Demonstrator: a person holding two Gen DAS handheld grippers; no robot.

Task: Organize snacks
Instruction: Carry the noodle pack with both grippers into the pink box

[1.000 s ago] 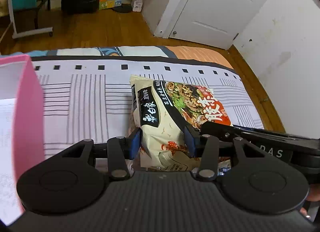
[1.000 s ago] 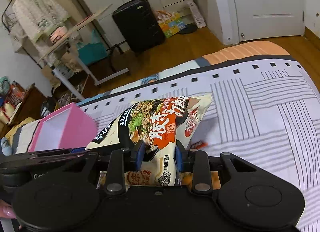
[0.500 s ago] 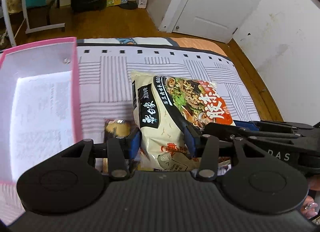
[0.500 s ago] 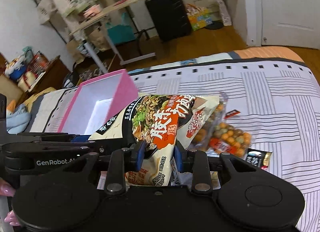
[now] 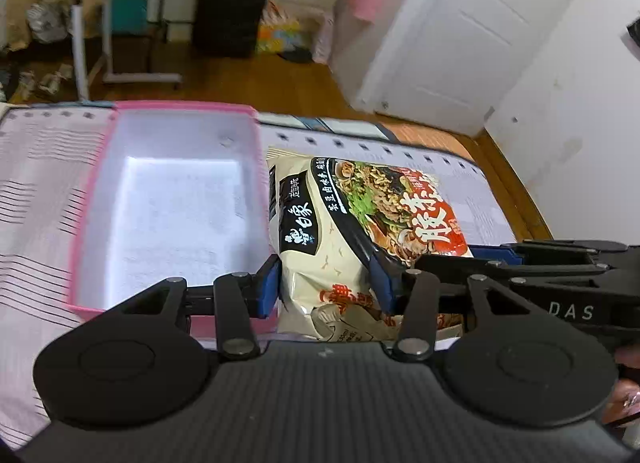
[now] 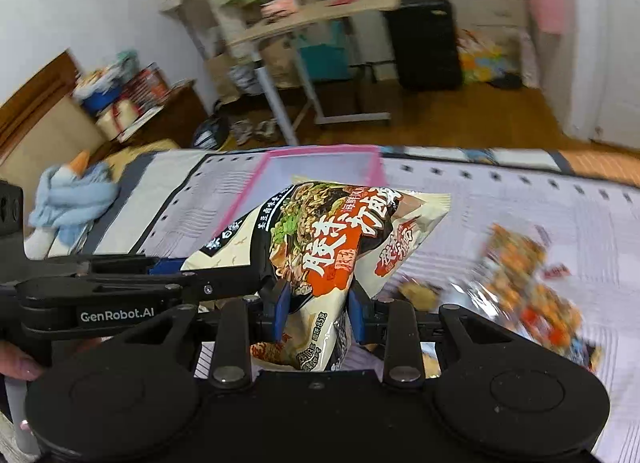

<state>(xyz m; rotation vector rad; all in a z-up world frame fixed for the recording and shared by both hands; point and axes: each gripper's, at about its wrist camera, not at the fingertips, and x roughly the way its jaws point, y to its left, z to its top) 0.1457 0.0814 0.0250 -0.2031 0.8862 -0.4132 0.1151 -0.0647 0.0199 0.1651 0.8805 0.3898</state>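
Box [image 5: 168, 199] first: the pink bin now fills the left of my left-wrist view, its white floor open to the camera, where half a second ago only its near corner showed. My left gripper [image 5: 326, 283] clamps the noodle packet [image 5: 360, 223] just beside the bin's right wall; my right gripper [image 6: 318, 309] pinches the same packet's other end. At far right, blurred bright-coloured snack bags [image 6: 528, 287], perhaps mixed nuts, lie on the striped bedspread [image 6: 580, 215].
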